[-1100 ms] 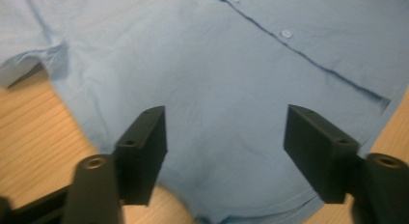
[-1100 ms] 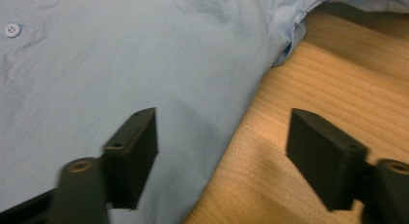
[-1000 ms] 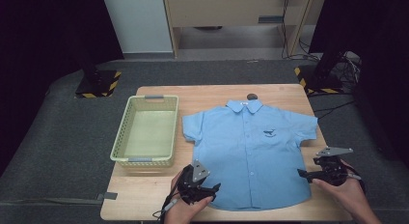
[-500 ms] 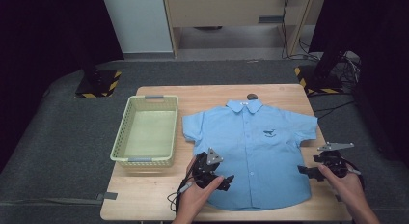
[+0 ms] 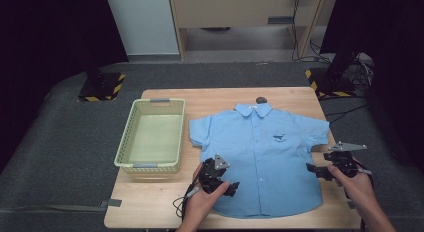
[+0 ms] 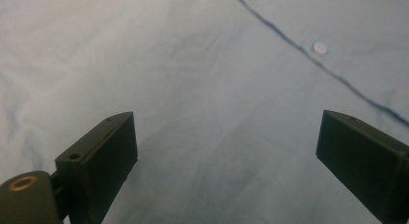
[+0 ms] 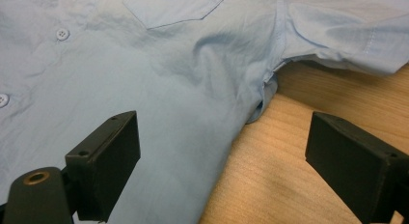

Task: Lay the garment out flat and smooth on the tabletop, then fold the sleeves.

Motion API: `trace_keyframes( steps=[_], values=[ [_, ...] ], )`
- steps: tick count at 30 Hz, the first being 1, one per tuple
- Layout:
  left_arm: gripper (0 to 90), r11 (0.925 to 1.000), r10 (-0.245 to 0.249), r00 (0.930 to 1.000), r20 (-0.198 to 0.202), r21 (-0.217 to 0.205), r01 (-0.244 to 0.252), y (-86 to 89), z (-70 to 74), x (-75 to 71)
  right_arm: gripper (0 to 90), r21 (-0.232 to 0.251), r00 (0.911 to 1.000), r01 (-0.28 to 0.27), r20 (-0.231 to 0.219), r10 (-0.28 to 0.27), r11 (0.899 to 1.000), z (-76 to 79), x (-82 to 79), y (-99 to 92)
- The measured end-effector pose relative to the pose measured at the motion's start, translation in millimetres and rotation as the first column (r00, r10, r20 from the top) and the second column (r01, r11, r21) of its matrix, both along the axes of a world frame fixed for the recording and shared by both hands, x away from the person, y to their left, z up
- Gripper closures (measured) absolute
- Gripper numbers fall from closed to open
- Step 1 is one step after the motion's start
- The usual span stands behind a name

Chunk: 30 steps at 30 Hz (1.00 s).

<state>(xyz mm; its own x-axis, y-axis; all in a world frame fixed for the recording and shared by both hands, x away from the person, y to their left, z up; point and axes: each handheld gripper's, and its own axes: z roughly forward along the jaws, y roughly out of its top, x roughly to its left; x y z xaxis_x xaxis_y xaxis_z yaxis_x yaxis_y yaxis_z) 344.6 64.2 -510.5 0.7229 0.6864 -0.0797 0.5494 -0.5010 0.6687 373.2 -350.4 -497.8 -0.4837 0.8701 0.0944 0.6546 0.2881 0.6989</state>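
Left gripper (image 5: 223,184) now over the shirt (image 5: 260,157) front, jaws just opened wide, nothing between; right gripper (image 5: 320,168) gaping at side seam. Grasp looks imminent.

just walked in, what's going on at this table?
A person holds a gripper in each hand over a light blue shirt spread flat and buttoned on the wooden table. The left gripper is over the shirt's lower front, jaws open, nothing between them. The right gripper sits at the shirt's side seam below the sleeve, also open. A green basket stands beside the shirt.
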Motion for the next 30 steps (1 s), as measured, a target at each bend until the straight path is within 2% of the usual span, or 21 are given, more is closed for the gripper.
trace_keyframes(
  steps=[3,6,10,13,15,19,27,30],
  values=[
    [7.0,0.9997,0.001,0.9997,-0.022,0.023,-0.001,1.5,-7.7,-1.6,12.3,0.000,1.0000,-0.001,-0.001,0.001,1.000,2.4,3.0,0.8],
    [7.2,0.9992,0.005,0.9997,-0.025,0.039,-0.004,4.3,-12.6,-4.9,11.6,0.012,0.9999,0.013,0.001,-0.013,1.000,7.9,8.9,-1.6],
    [6.9,0.9994,0.011,0.9994,-0.032,0.034,-0.010,7.3,-15.3,-5.1,11.0,0.040,0.9989,0.047,0.007,-0.047,0.998,18.1,21.3,-7.8],
    [6.6,0.9994,0.015,0.9998,-0.016,0.030,-0.015,8.1,-16.7,-6.8,11.0,0.050,0.9982,0.058,0.012,-0.058,0.997,22.7,29.9,-11.5],
    [6.3,0.9994,0.016,0.9999,-0.001,0.031,-0.016,8.0,-18.1,-8.8,12.2,0.040,0.9982,0.057,0.018,-0.058,0.998,24.7,35.7,-12.9],
    [5.7,0.9984,0.004,0.9988,0.049,0.056,-0.006,5.6,-21.8,-13.2,12.4,0.035,0.9978,0.061,0.025,-0.061,0.998,27.2,47.2,-16.4],
    [4.3,0.9998,0.011,0.9958,0.091,0.014,-0.013,9.0,-26.9,-17.9,11.7,0.035,0.9966,0.082,0.001,-0.082,0.996,28.0,75.6,-21.2],
    [4.3,0.9998,0.015,0.9956,0.092,0.012,-0.016,9.3,-27.1,-19.1,11.5,0.039,0.9957,0.092,-0.002,-0.092,0.995,27.1,85.9,-21.7]
  ],
)
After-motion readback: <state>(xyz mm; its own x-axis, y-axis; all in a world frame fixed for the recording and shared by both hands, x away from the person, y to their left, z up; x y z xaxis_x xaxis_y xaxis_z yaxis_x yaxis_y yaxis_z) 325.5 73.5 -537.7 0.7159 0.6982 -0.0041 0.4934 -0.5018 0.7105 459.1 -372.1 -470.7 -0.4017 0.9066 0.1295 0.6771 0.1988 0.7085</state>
